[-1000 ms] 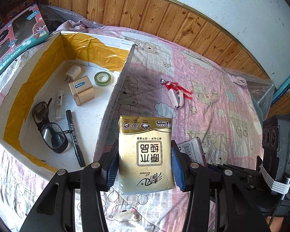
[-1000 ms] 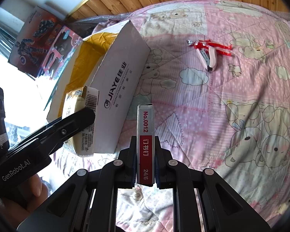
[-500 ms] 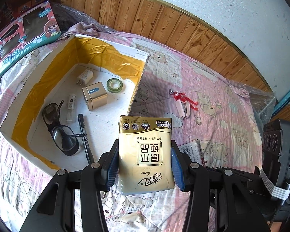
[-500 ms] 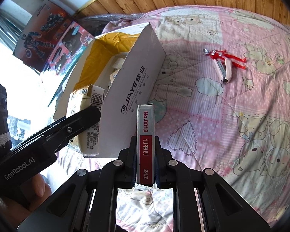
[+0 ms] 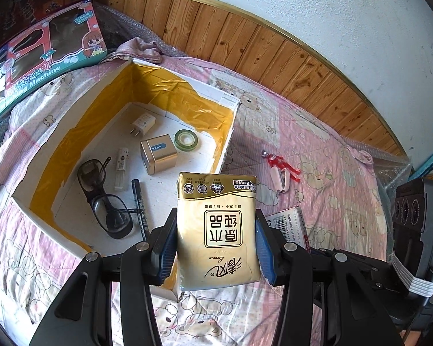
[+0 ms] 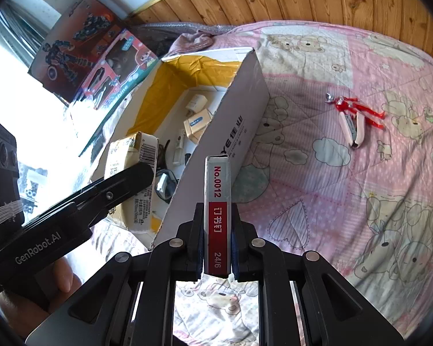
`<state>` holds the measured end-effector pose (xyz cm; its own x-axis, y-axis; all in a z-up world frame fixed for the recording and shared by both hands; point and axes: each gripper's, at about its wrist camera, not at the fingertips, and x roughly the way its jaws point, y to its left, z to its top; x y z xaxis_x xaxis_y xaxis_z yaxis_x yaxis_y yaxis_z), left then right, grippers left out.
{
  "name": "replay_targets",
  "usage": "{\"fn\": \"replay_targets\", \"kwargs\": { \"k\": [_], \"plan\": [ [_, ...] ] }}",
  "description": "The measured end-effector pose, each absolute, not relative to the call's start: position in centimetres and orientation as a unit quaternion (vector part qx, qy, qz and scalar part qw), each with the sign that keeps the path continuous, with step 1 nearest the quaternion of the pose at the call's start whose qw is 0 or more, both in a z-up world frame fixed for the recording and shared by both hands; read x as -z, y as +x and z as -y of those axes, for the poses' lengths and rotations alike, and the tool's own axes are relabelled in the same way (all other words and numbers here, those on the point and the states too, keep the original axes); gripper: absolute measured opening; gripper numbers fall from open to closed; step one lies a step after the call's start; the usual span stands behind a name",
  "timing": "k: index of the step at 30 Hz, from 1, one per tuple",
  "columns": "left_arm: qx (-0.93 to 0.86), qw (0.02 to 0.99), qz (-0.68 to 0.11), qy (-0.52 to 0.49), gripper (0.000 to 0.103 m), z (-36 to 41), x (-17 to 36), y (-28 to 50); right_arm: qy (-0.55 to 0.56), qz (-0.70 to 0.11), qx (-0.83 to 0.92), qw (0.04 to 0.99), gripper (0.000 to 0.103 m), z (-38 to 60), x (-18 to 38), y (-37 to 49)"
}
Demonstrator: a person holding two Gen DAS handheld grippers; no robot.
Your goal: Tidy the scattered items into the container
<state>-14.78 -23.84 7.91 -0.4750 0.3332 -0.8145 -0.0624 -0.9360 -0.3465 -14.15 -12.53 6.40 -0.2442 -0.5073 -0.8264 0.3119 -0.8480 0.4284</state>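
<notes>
Up over the near corner of the cardboard box (image 5: 225, 144), the left gripper (image 5: 216, 245) pinches a gold tissue pack (image 5: 218, 230) by its two sides, its pads pressed flat against the wrapper. Just beside it, the right gripper (image 6: 216, 248) is clamped on a slim staple box (image 6: 218, 216), held upright above the pink bedspread (image 6: 346, 173) outside the box's long white wall. Inside the box, on its white floor, lie a charger plug (image 5: 143, 124), a roll of green tape (image 5: 186, 139), a small gold tin (image 5: 158, 157), a white tube (image 5: 121, 167), a black marker (image 5: 140, 207) and a pair of dark glasses (image 5: 106, 201). Out on the bedspread, well apart from the box, a red toy figure (image 6: 356, 106) and a pale stapler (image 6: 352, 128) lie touching each other. Toy cartons (image 5: 46, 54) lean at the head of the bed.
</notes>
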Motion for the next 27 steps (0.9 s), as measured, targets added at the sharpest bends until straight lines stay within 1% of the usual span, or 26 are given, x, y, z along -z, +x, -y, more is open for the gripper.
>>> {"fn": "replay_targets", "kwargs": {
  "k": [12,27],
  "plan": [
    [-0.848,0.09,0.16,-0.497,0.049,26.9,-7.6,-15.6,0.549,0.072,0.784,0.28,0.015,14.9,-7.6,-15.3],
    [-0.844,0.068,0.169,-0.504,0.049,28.9,-6.2,-16.4,0.539,0.058,0.786,0.297,0.015,17.0,-8.8,-16.9]
  ]
}}
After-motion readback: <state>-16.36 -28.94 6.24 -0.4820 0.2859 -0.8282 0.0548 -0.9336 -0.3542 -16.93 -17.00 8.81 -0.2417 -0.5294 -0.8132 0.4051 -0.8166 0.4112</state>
